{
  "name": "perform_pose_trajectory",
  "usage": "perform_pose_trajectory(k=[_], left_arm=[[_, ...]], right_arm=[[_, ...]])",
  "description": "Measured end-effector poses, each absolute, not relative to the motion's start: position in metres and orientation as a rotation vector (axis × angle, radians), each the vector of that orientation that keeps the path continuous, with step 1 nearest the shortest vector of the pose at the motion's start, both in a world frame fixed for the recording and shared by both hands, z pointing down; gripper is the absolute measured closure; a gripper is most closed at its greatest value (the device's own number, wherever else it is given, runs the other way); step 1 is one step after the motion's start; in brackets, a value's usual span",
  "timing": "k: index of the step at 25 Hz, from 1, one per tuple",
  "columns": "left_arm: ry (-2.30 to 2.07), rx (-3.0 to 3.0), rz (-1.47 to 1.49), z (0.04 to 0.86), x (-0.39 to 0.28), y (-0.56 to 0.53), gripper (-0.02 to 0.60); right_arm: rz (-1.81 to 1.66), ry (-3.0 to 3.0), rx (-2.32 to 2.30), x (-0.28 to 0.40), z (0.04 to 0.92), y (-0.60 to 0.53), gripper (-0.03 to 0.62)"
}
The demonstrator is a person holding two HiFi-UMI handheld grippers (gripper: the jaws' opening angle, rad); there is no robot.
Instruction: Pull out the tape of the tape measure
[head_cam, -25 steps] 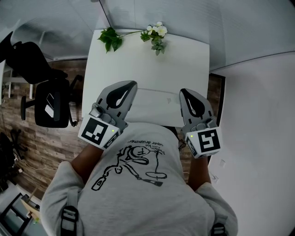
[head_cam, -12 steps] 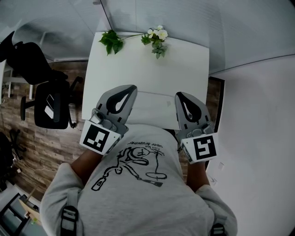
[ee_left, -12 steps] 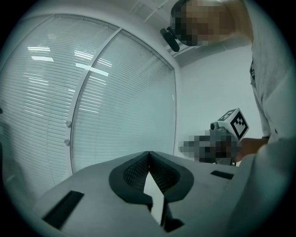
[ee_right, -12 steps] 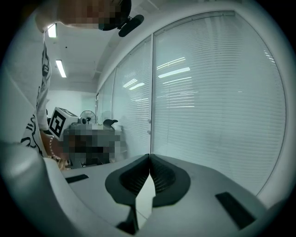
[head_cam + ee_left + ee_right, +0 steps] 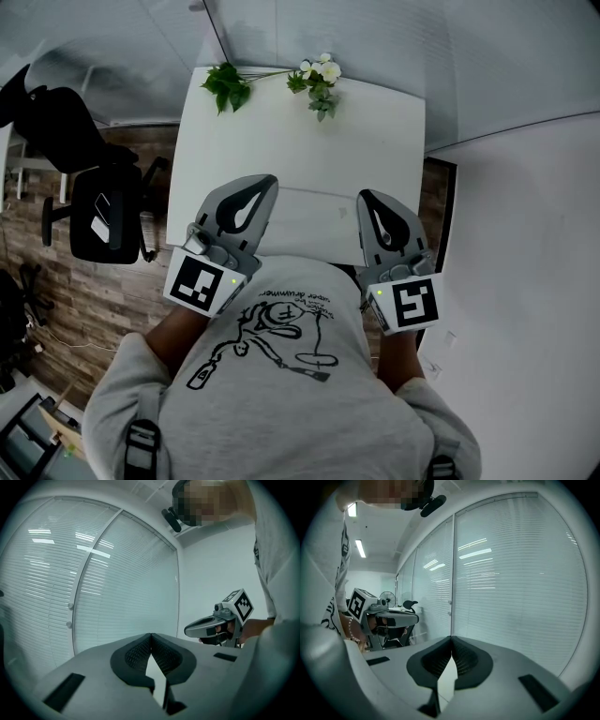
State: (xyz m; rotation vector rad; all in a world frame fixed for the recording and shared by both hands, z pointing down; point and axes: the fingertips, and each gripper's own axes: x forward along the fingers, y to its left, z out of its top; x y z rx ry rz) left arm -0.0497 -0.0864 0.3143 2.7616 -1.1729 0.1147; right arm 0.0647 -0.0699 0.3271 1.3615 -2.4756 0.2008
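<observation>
Drifting a touch toward nine o'clock, the right tongs (image 5: 367, 197) are now sitting slightly closer to the left tongs (image 5: 268, 181) than a second ago, while the left pair is staying almost where it was. Both are hovering by the person's chest over the six o'clock edge of the white table (image 5: 281, 131), pointing toward twelve o'clock. Each pair is clenched, with its ribbed pads meeting at the tips and nothing between them. Only window blinds (image 5: 117, 564) are showing beyond. The tape measure is not appearing in any view. What is showing on the table is a sprig of leaves (image 5: 223, 81) and some flowers (image 5: 319, 67) at its twelve o'clock edge. A black chair (image 5: 98, 211) is standing off at nine o'clock, and the person's shirt is hiding the nearest strip of the tabletop. With empty, closed tongs and no tape measure in sight, the scene is fitting either a pause ahead of the pull or one after the tool has been put away, and the pictures are not settling which. As a judgement on doing the pull well: one pair should be clamping the case firmly while the other is pinching the end hook, drawing straight and level so the blade is neither kinking nor snapping back.
</observation>
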Motion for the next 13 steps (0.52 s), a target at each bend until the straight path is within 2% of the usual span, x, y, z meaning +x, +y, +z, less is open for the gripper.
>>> perform_pose_trajectory(k=[13], left_arm=[[-1.156,2.751,0.167,0.3210,-0.0484,-0.0845,0.561]], right_arm=[[0.197,-2.499,1.405,0.0660,0.3197,-0.0741,0.583]])
